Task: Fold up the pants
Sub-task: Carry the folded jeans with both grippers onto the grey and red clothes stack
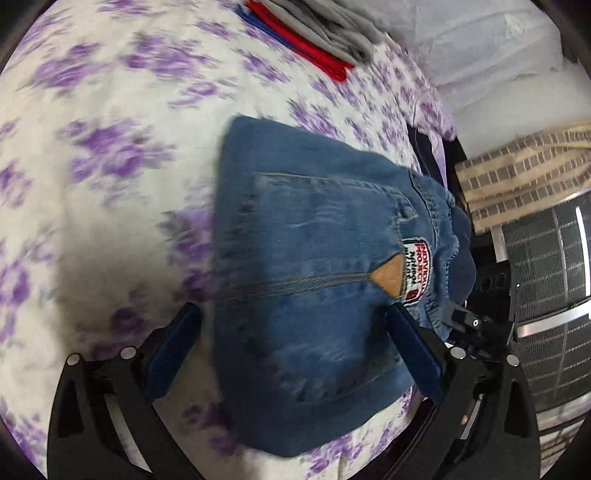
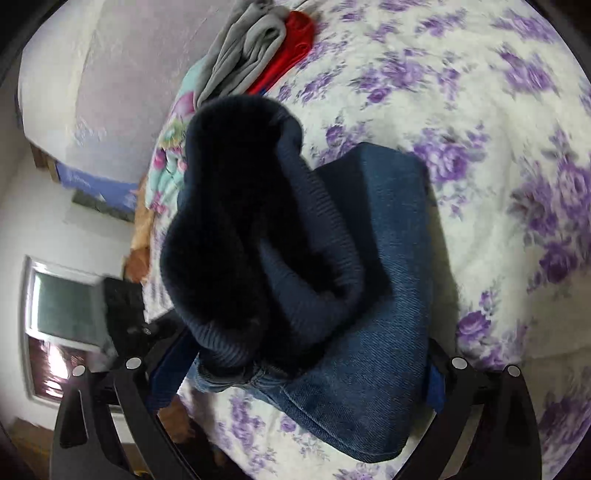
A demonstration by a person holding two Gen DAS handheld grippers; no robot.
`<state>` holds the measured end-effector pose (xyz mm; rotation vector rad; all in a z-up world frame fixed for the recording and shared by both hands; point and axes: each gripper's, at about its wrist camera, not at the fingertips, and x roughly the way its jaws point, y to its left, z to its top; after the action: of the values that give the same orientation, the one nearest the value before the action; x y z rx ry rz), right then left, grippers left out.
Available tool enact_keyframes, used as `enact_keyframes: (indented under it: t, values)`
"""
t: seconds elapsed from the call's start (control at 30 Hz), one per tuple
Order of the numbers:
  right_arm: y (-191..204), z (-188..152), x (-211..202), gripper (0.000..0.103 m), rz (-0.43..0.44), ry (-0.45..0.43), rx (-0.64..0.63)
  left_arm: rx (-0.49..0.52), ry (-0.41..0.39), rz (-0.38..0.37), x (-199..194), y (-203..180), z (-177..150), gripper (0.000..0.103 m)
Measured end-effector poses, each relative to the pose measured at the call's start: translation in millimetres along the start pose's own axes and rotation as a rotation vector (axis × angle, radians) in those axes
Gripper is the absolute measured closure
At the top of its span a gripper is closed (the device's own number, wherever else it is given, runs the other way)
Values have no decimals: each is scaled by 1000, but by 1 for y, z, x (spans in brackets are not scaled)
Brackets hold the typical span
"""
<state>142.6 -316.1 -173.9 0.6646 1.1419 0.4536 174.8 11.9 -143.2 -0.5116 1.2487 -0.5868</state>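
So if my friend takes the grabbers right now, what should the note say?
Left gripper: open, fingers either side of the folded jeans, not pinching.
Right gripper: open too, around the waist end, where the dark knit waistband bulges up.
The jeans lie in a short folded bundle on the purple-flowered bedsheet. Other folded clothes sit at the far edge.
Done: most of the folding, it seems.
Left: probably flatten the waistband and tidy the bundle.

White patch [image 1: 416, 272] on jeans [image 1: 314, 288], partly legible: "PROJECT".
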Motion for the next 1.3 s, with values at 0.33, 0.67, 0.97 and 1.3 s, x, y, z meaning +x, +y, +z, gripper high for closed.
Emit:
enact_keyframes:
  t: [0.33, 0.67, 0.97, 1.3]
  values:
    - [67, -43, -21, 39, -291, -229, -329, 170, -149, 235, -12, -57, -26, 29]
    - [110, 9, -43, 40, -270, -243, -416, 208, -197, 260, -53, -82, 20, 34]
    - [201, 246, -36, 40, -221, -340, -466, 250, -316, 320, -96, -131, 269, 34]
    - [143, 392, 86, 33, -295, -255, -381, 117, -203, 371, 9, -52, 433, 28]
